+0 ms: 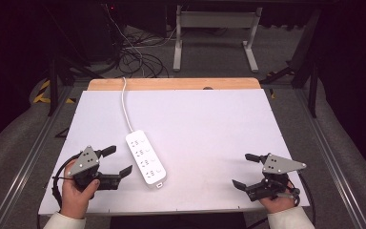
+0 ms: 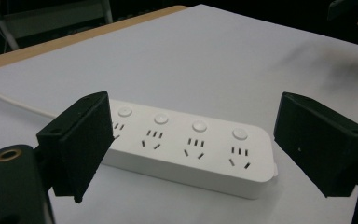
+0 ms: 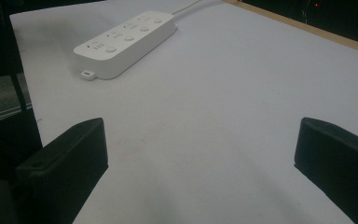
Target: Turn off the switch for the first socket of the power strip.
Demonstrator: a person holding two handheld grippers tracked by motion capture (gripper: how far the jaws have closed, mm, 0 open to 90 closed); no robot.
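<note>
Hands come in from the near edge of the white surface (image 1: 209, 124), one near each near corner, and each hand holds a pair of tongs. The left hand (image 1: 76, 191) sits by the near left corner. Its left tongs (image 1: 116, 161) point toward the middle, and their two black jaws stand wide apart with nothing between them. The right hand (image 1: 280, 202) sits by the near right corner. Its right tongs (image 1: 244, 170) point left, toward the middle too, and their jaws are also wide apart and hold nothing.

A white power strip (image 1: 146, 158) lies flat on the surface, just beside the left tongs and well apart from the right tongs. It has four sets of plug holes, each with a round button. Its white cord (image 1: 124, 105) runs away to the far edge, where a strip of wood shows. In the left gripper view the power strip (image 2: 186, 147) lies just past the open jaws.
</note>
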